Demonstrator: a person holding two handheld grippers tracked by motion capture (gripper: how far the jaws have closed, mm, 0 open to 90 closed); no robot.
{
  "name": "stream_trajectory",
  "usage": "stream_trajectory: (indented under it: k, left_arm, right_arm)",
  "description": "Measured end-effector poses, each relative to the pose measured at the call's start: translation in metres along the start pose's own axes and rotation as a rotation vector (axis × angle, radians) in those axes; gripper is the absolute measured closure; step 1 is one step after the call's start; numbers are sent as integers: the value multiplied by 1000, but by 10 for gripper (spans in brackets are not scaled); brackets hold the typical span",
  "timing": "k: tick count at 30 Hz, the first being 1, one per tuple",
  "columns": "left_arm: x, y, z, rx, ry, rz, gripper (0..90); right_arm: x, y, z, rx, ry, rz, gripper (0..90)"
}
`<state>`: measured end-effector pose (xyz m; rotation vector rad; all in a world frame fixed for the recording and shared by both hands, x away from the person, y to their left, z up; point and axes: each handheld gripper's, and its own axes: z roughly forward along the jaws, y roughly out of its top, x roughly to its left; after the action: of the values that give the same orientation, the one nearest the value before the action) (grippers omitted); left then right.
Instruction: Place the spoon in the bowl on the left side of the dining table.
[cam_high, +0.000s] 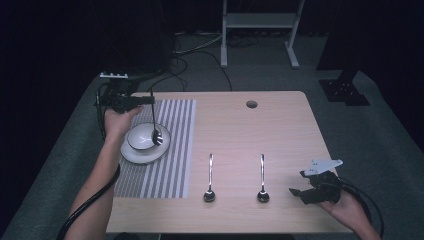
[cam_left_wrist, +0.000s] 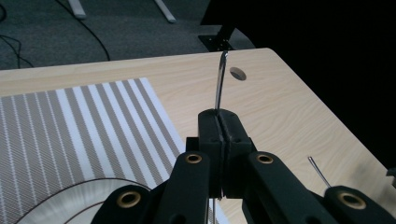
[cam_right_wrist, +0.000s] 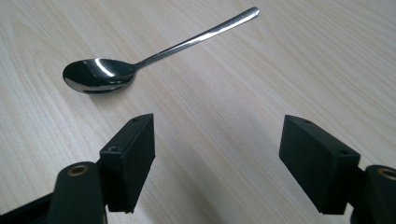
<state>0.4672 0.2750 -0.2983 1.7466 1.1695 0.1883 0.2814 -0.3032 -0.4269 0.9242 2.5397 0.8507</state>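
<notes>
— Between the left gripper's black jaws, what was there?

— A slim polished steel spoon, clamped by its handle. From the left gripper view the jaws were pressed together on it, the handle end sticking up past them. From the high view the spoon hung down with its bowl inside a small white ceramic bowl.

— And that bowl sat where?

— On a white round saucer, which lay on a grey-and-white striped placemat at the left of the pale wooden table.

— What about the right gripper?

— Its jaws stood well apart with nothing between them, low over the table's near right corner, held in the person's right hand. In the right gripper view a second shiny steel spoon lay flat on the wood just beyond the jaws, bowl toward the left jaw.

— Any other cutlery?

— A third steel spoon lay to that one's left, near the placemat's edge, handle pointing away from the person. A round cable hole sat near the table's far edge.
</notes>
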Motion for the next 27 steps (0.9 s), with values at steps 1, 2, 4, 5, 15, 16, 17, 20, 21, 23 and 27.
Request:
stream_trajectory:
  k: [1, 2, 4, 5, 15, 16, 17, 20, 21, 23, 27]
  left_arm:
    - [1, 0, 0, -4, 7, 0, 893]
    - [2, 0, -1, -10, 20, -3, 893]
    - [4, 0, -2, -21, 38, -11, 894]
    - [6, 1, -2, -24, 47, -13, 893]
    - [14, 4, -8, -49, 141, -19, 894]
    - [15, 3, -9, -55, 145, -26, 894]
    - [17, 2, -9, -58, 150, -30, 894]
    - [22, -2, -11, -63, 172, -41, 894]
    - [24, -4, -11, -63, 183, -43, 894]
    - [27, -5, -12, -65, 187, -47, 893]
    - [36, -13, -12, -70, 209, -60, 894]
  right_arm:
    - [0, 0, 0, -1, 0, 0, 256]
    - [0, 0, 0, 0, 1, 0, 256]
    - [0, 0, 0, 2, -1, 2, 256]
    - [0, -1, -1, 0, 0, 2, 256]
    - [-1, -3, -5, -11, -10, 8, 256]
    - [-1, -3, -5, -12, -10, 7, 256]
    - [-1, -3, -5, -13, -9, 6, 256]
    - [-1, -3, -6, -14, -10, 6, 256]
    - [-1, -3, -6, -16, -10, 6, 256]
    - [-1, -3, -6, -16, -11, 6, 256]
    - [-1, -3, -6, -16, -11, 6, 256]
